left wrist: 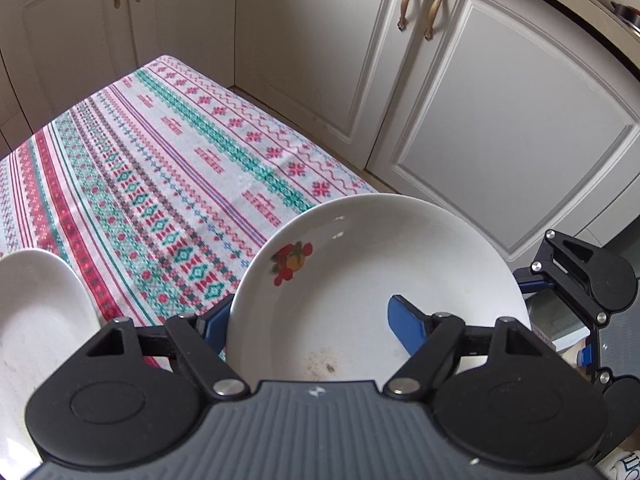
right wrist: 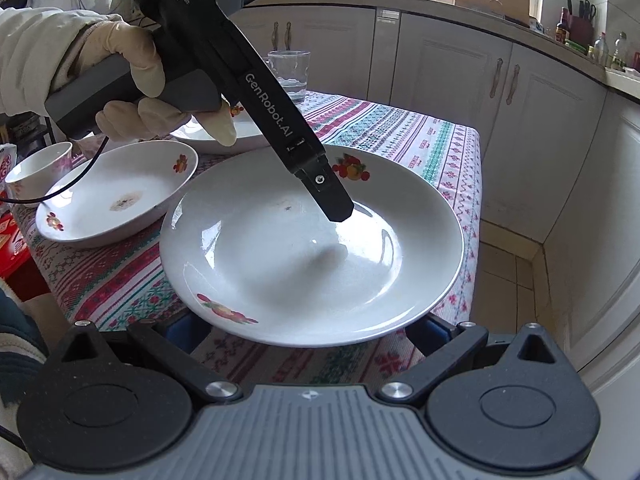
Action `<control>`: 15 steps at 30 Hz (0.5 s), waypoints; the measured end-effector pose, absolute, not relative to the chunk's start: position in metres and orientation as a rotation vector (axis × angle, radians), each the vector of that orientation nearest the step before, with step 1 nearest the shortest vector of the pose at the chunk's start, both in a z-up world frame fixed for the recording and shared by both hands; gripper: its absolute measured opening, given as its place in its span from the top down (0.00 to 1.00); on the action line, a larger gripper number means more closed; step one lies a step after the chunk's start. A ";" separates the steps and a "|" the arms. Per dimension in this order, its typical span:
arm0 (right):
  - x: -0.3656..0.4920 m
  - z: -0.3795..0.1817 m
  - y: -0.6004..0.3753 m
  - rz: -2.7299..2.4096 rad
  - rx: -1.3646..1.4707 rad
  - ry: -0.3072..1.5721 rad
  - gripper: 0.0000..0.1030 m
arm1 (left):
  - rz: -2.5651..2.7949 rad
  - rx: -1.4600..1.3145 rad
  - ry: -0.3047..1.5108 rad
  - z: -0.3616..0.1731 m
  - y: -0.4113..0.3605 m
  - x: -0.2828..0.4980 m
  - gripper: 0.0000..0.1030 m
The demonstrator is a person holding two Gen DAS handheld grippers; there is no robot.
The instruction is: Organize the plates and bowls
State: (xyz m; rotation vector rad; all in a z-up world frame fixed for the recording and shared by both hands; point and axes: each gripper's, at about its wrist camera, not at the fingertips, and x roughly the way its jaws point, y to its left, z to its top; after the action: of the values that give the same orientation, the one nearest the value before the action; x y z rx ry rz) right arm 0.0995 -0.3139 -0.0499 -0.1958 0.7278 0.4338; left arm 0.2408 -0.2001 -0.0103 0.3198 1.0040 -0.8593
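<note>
A white plate [left wrist: 380,260] with fruit prints is held tilted over the patterned tablecloth [left wrist: 160,160]. My left gripper [left wrist: 312,320] is shut on it, one blue finger [left wrist: 404,320] lying inside the plate and the other behind its left rim. In the right wrist view the same plate [right wrist: 280,260] shows with the left gripper's finger [right wrist: 332,196] pressing its inner face; a gloved hand [right wrist: 132,64] holds that gripper. My right gripper [right wrist: 310,334] stands open, its blue fingers wide apart under the plate's near rim, tips hidden.
A second fruit-print deep plate [right wrist: 116,196] with a brown stain sits left of the held one, a small cup [right wrist: 40,168] beside it. Another plate [right wrist: 216,132] and a glass [right wrist: 289,74] stand further back. Cream cabinets [left wrist: 500,140] flank the table's far and right edges.
</note>
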 end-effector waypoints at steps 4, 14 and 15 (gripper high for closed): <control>0.112 -0.051 -0.315 0.437 -0.205 0.729 0.00 | -0.846 0.309 0.991 -0.011 -0.201 0.255 0.23; 0.142 -0.056 -0.320 0.440 -0.203 0.743 0.00 | -0.823 0.290 0.982 -0.019 -0.204 0.282 0.23; 0.144 -0.056 -0.320 0.440 -0.201 0.744 0.00 | -0.821 0.288 0.985 -0.020 -0.204 0.284 0.23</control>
State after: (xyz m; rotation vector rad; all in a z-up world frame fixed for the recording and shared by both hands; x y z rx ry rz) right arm 0.1435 -0.3205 -0.0561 -0.2014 0.7444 0.4397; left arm 0.2837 -0.2042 -0.0203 0.2882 0.9848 -0.8213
